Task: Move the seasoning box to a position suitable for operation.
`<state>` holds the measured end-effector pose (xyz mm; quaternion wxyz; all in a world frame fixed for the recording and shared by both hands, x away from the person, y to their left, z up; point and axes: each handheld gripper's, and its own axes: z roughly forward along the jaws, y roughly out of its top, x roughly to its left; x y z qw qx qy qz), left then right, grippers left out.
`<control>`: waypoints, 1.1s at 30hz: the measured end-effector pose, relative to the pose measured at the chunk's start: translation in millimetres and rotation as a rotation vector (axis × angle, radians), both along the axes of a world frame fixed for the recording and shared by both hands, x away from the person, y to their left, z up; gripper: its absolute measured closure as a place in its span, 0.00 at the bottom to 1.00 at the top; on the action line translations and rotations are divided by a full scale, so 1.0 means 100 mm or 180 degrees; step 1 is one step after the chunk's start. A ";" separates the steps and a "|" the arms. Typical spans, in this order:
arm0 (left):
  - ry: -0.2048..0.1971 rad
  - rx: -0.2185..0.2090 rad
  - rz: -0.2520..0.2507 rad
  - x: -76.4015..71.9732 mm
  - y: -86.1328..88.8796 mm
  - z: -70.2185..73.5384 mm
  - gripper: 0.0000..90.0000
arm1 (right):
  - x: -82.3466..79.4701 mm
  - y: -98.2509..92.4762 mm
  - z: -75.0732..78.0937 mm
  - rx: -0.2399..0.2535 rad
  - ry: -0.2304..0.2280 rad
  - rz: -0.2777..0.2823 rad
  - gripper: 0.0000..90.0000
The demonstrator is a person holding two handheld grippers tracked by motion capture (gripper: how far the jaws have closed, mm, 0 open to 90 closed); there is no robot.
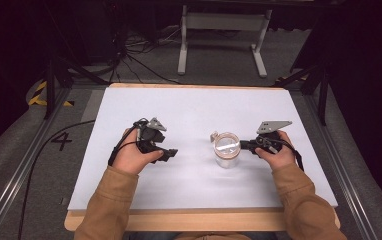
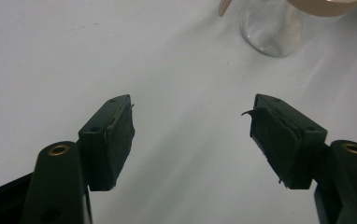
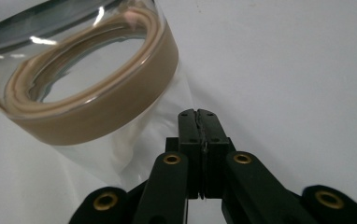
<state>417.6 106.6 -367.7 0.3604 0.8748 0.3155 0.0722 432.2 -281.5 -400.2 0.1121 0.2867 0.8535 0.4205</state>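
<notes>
Surface: white table (image 1: 189,105) is lying on a wooden board, with grey carpet, black cables and a white frame (image 1: 224,37) beyond its far edge.
Jar: clear glass jar (image 1: 227,149) with a tan band round its mouth is standing upright right of the table's centre; a small tan tab is sticking out from its far-left rim.
Right gripper: right gripper (image 1: 245,145) is lying just right of the jar, pointing left at it. In the right gripper view its jaws are pressed flat together with nothing between them, and their tips are sitting close against the jar's glass wall below the tan band; whether they are touching it cannot be told.
Right hand: right hand (image 1: 278,150) is wrapping the gripper body from behind, with the tan sleeve coming up from the table's near edge and the grey plate (image 1: 273,126) standing above the knuckles.
Left gripper: left gripper (image 1: 169,153) is sitting well left of the jar, pointing right toward it. In the left gripper view its jaws are spread wide over bare table, and the jar's base is showing far ahead, up and to the right of the gap.
Left hand: left hand (image 1: 133,156) is gripping the body low over the table, palm inward, with a cable trailing off to the left.
</notes>
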 end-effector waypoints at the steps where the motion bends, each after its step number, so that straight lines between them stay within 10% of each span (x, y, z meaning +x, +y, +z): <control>1: 0.0002 0.0001 -0.0006 0.01 -0.02 0.00 0.34 | -0.02 -0.01 0.00 0.0006 -0.0010 -0.0007 1.00; 33: 0.0045 -0.0032 -0.0503 0.21 -0.42 -0.01 0.46 | -0.37 -0.07 0.01 -0.0290 0.0058 -0.0092 1.00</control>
